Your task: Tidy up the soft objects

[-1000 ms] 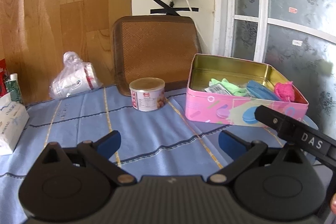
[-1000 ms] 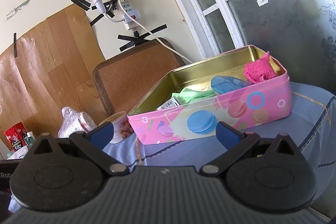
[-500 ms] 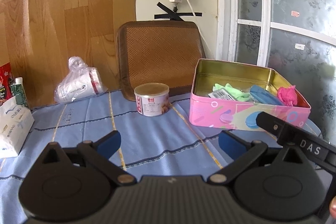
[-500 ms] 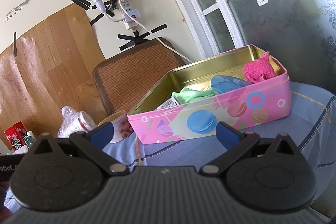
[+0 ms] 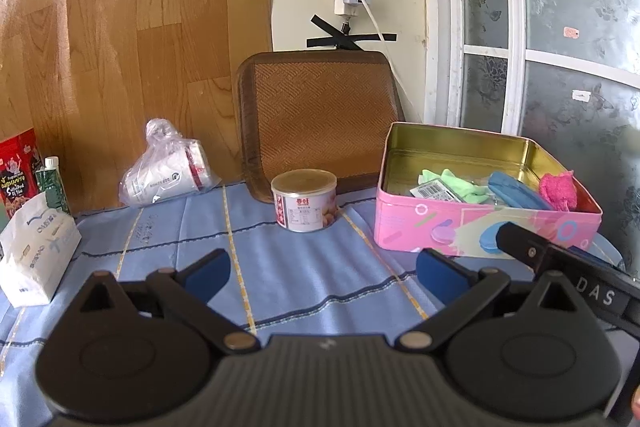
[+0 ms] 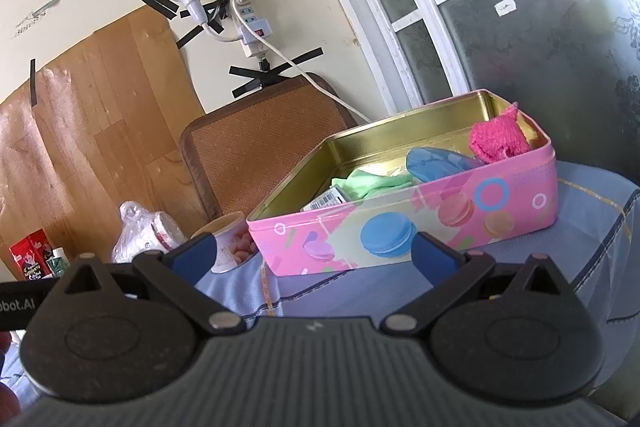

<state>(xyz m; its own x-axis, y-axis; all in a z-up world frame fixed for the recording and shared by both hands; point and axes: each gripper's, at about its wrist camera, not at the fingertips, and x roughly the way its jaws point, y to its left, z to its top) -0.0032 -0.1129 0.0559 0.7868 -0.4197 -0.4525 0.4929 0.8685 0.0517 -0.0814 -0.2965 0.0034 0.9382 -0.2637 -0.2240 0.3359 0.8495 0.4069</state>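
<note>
Blue checked cloth [image 5: 300, 275] covers the worktop, backed by a wood-grain panel and a frosted glass door. From the left: a tissue pack [image 5: 36, 251], a bagged cup [image 5: 168, 171], a small can [image 5: 305, 201], then the pink tin [image 5: 480, 227] at the right. Its soft contents lie loose inside — a green cloth [image 5: 460, 183], a blue pouch [image 5: 516, 189], a fuzzy pink cloth [image 5: 558, 189] slumped in the far-right corner. The left gripper [image 5: 322, 273] and right gripper [image 6: 314, 255] both hover spread wide, holding nothing. Probably best to descend over the tin's rim and pinch one cloth at a bunched fold — avoiding the metal wall.
</note>
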